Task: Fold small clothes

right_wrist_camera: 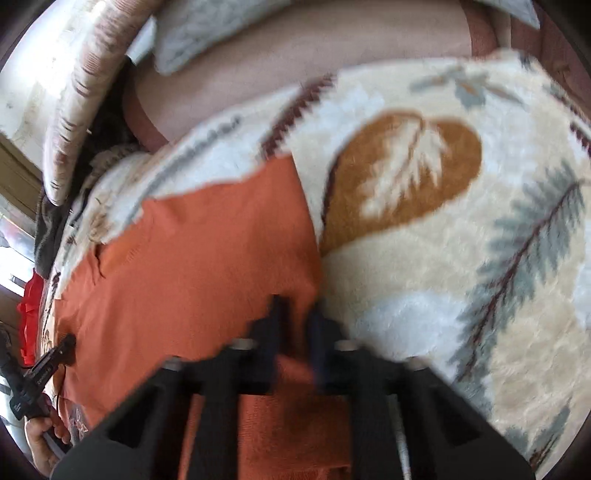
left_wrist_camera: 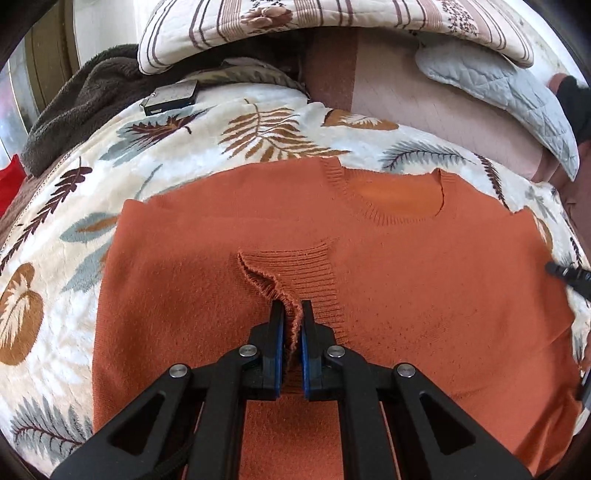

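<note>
An orange knit sweater (left_wrist_camera: 424, 280) lies flat on a leaf-print blanket (left_wrist_camera: 55, 258), neckline away from me. My left gripper (left_wrist_camera: 293, 308) is shut on the ribbed cuff (left_wrist_camera: 295, 273) of a sleeve folded across the sweater's middle. In the blurred right wrist view the right gripper (right_wrist_camera: 297, 306) is over the sweater's right edge (right_wrist_camera: 207, 251), with orange fabric between its fingers; the jaws look closed on it. The right gripper's tip also shows at the right edge of the left wrist view (left_wrist_camera: 569, 275), and the left gripper shows at the left edge of the right wrist view (right_wrist_camera: 55, 358).
A striped quilt (left_wrist_camera: 332, 22) and a grey quilted pad (left_wrist_camera: 498, 88) lie at the back. A dark fleece (left_wrist_camera: 81, 107) and a small dark box (left_wrist_camera: 171, 98) sit at the back left. Something red (left_wrist_camera: 9, 181) is at the far left.
</note>
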`<state>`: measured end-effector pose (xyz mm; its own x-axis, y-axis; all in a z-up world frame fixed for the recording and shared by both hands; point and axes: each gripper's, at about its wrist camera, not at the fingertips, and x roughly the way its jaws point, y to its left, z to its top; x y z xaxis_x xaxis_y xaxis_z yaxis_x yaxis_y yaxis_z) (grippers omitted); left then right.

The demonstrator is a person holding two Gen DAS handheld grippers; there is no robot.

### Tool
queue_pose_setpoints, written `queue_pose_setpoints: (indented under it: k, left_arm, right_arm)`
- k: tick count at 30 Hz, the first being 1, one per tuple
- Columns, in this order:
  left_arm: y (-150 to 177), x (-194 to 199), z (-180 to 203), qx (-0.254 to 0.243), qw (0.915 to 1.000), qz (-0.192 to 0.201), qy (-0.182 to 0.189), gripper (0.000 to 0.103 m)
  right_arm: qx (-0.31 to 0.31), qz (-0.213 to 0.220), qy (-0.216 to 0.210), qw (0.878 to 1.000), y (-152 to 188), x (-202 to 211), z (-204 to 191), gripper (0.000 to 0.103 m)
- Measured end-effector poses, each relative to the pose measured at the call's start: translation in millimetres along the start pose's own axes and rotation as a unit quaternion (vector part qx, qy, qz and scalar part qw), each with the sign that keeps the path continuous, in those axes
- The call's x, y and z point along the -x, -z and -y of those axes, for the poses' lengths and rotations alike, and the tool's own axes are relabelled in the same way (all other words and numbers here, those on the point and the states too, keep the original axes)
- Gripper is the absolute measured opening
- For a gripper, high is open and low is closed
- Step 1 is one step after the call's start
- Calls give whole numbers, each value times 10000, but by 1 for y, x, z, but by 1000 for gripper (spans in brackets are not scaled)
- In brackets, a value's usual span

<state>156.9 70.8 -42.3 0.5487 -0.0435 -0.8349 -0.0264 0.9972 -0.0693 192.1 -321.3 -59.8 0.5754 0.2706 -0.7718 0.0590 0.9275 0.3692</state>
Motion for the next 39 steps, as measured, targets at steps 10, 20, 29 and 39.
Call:
queue_pose_setpoints:
  k: [10,20,29,39]
  left_arm:
    - [1,-4,4,-177,9998,19,-71,7]
    - [43,52,21,-646,9972,346,174,72]
    - [110,95,46,-985,9921,21,775,71]
    - [202,150,38,-851,9916,-360,901,71]
  right_arm:
    - [244,-273,476,9982,6,-24,2,10]
    - [447,-109,-67,9989,49,47,-26,58]
    - [1054,-570,-83,9928,129,98,-35,58]
    - [1712,-1239,-186,9772,233,151,-51,58]
